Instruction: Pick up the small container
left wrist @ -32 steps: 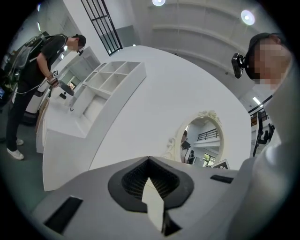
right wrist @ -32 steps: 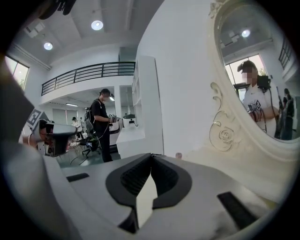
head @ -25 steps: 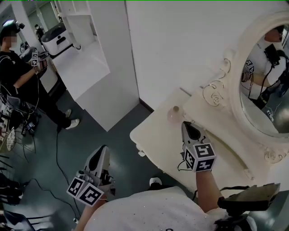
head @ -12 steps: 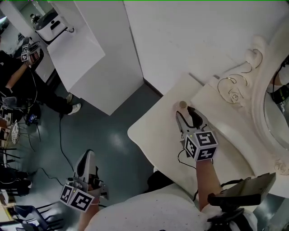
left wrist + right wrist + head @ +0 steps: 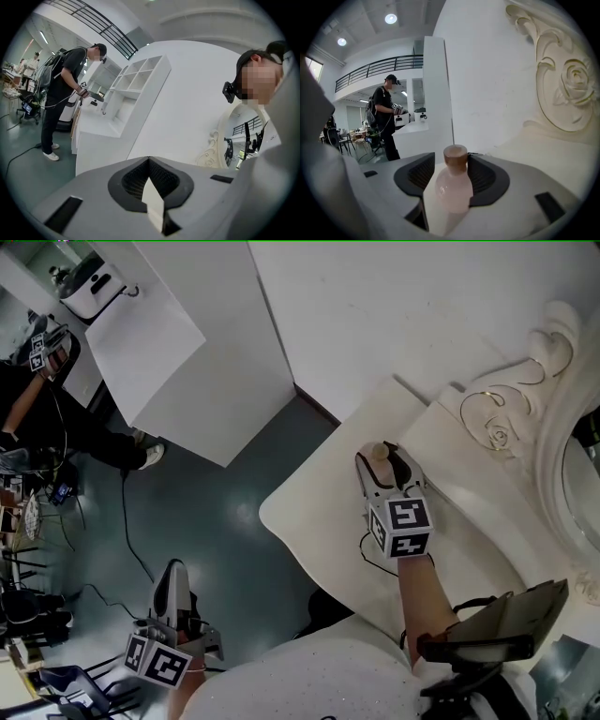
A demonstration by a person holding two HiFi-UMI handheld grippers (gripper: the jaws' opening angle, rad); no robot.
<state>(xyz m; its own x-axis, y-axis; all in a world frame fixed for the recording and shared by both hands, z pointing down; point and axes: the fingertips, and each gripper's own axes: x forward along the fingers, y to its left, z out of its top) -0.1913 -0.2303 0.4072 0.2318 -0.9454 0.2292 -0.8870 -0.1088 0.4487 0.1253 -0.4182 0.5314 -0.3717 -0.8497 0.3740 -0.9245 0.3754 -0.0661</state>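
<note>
The small pink bottle with a brown cap (image 5: pixel 453 185) is stood on the cream table (image 5: pixel 309 512), between the jaws of the right gripper (image 5: pixel 380 461), which are opening wide and not pressed on it. The grab is judged to be next: the jaws must be closed gently, then lifted. The left gripper (image 5: pixel 172 570) is shut and empty, far off.

No words, labels, brands or numbers can be read in any view. The marker cubes (image 5: pixel 401 526) show only black-and-white square patterns, not letters or digits.

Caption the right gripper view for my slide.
Right gripper, jaws opening, straddles the small pink container standing upright on the cream vanity top.
</note>
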